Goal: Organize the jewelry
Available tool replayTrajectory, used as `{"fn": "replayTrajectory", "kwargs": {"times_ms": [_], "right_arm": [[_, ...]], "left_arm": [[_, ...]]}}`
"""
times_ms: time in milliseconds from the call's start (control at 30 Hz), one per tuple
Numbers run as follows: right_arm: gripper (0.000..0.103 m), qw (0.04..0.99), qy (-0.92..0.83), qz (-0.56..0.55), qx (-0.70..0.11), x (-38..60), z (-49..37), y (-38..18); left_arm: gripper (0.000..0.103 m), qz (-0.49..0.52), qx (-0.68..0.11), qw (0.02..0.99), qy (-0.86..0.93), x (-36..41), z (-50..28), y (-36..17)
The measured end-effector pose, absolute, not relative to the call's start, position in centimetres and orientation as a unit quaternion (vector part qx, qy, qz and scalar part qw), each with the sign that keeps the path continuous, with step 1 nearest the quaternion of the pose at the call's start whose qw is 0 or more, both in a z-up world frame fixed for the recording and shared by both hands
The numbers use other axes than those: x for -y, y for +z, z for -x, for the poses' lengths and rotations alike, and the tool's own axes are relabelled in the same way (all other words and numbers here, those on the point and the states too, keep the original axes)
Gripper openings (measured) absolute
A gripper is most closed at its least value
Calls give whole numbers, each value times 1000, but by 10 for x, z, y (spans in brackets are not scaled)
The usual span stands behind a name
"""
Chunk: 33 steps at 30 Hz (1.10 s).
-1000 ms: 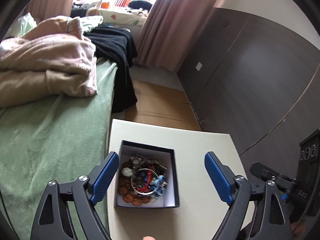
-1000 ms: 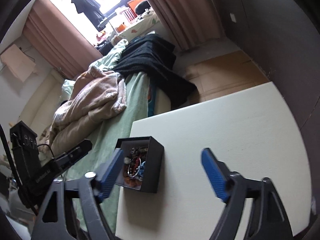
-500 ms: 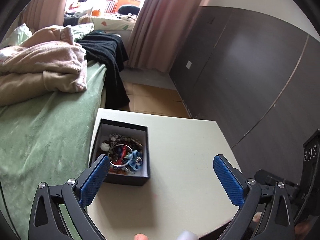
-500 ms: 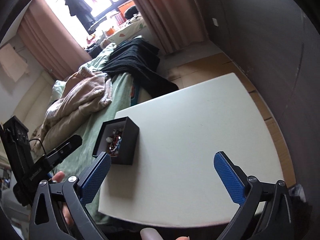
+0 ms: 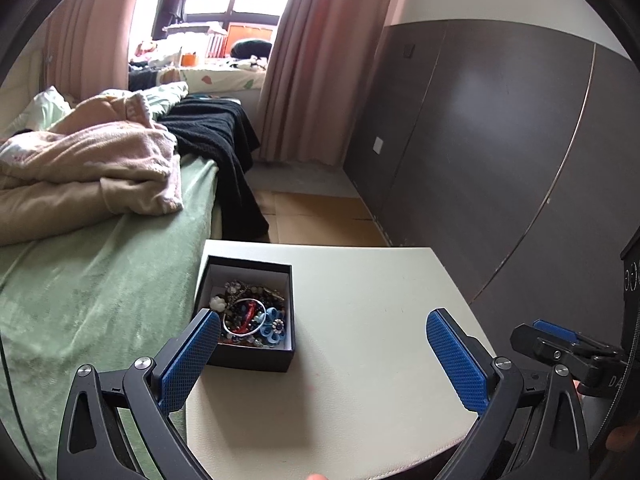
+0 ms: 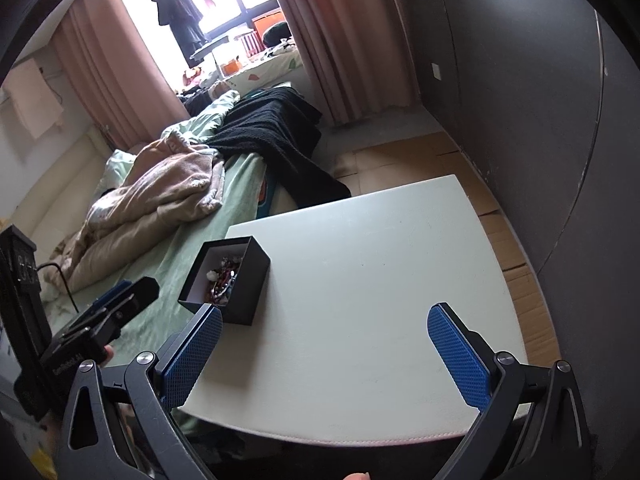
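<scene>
In the left wrist view, the green bed cover lies to the left of the fingers. The black box stands on the white table, just behind the tip of the left finger of the left gripper, and this gripper has its blue pads wide apart with nothing between them. Inside the box the jewelry is heaped together: beads, a silver bangle, a blue flower piece, something red. To the right of the box, between and beyond the fingers, the table surface is bare. In the right wrist view the same box stands just past the left finger of the right gripper, whose fingers are also spread and hold nothing. All the jewelry seen is in the box, so this fits either pieces gathered in at the end, or a pile waiting to be sorted out; I cannot tell which. Any reach into the box needs a narrow, careful pinch, because the pieces look tangled.
</scene>
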State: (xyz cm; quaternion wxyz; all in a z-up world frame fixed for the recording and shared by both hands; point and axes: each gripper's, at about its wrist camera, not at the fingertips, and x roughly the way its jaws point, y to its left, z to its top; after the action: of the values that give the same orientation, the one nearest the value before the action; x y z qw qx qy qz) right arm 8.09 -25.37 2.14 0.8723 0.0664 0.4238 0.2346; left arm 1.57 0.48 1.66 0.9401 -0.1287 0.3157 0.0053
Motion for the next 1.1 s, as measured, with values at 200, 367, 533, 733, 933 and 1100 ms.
{"fn": "replayTrajectory", "kwargs": {"times_ms": [200,367,533,733,933,1100], "right_arm": [[103,877,230,-71,-416,259,-78,25],[103,877,223,-71,-420,262,-77,24],[103,878,218,-72,-419,264,-76,24],[103,880,211,-70,-419,263,-76,24],[103,882,210,-66,-418,261,-74,24],[103,881,210,-68,-419,261,-74,24]], "left_arm": [[103,122,-308,943,8,-1,-12,18],[103,134,-303,943,7,-5,-8,19],[103,131,-299,945,11,-6,-6,22],[103,132,-294,947,10,-7,-2,25],[103,125,-289,949,10,-6,2,28],[103,128,-288,949,9,-7,3,30]]}}
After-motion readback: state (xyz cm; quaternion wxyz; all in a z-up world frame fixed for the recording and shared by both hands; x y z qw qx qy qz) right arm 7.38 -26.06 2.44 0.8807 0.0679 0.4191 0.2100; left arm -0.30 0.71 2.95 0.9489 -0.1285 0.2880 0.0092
